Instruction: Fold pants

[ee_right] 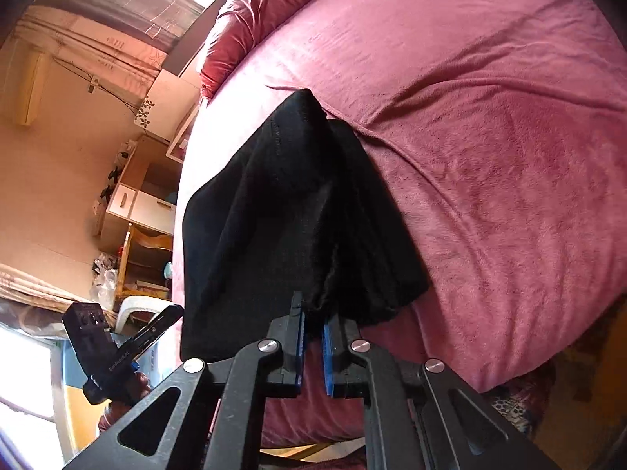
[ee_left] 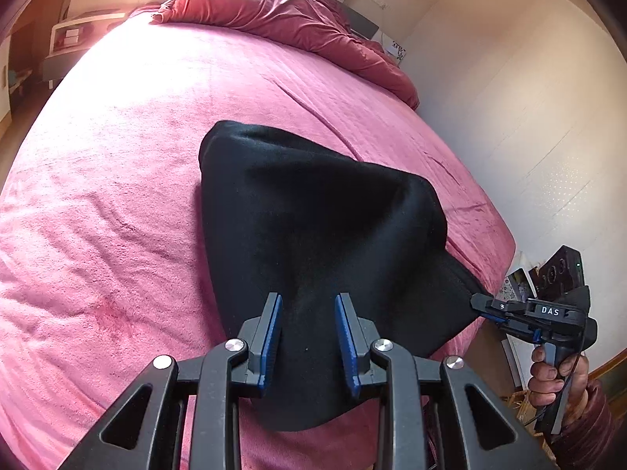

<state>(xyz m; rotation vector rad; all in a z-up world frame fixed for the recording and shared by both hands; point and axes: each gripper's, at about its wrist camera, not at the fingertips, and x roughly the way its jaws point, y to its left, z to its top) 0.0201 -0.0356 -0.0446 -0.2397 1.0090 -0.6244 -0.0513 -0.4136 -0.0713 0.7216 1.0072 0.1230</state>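
Pink-blanketed bed (ee_left: 117, 196) serving as the folding surface. Right hand-held gripper (ee_right: 312, 315) clenched on one near corner of the black pants (ee_left: 305, 215), left hand-held gripper (ee_left: 308, 301) grasping the near edge, garment lifted and draped towards the bed's near edge. Fold step judged in hand; next, carry both held points forward together and lay flat.

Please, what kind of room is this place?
Most likely a bedroom in a home: a wide bed under a pink cover, a red duvet bunched at its far end, and a small cabinet beside it.
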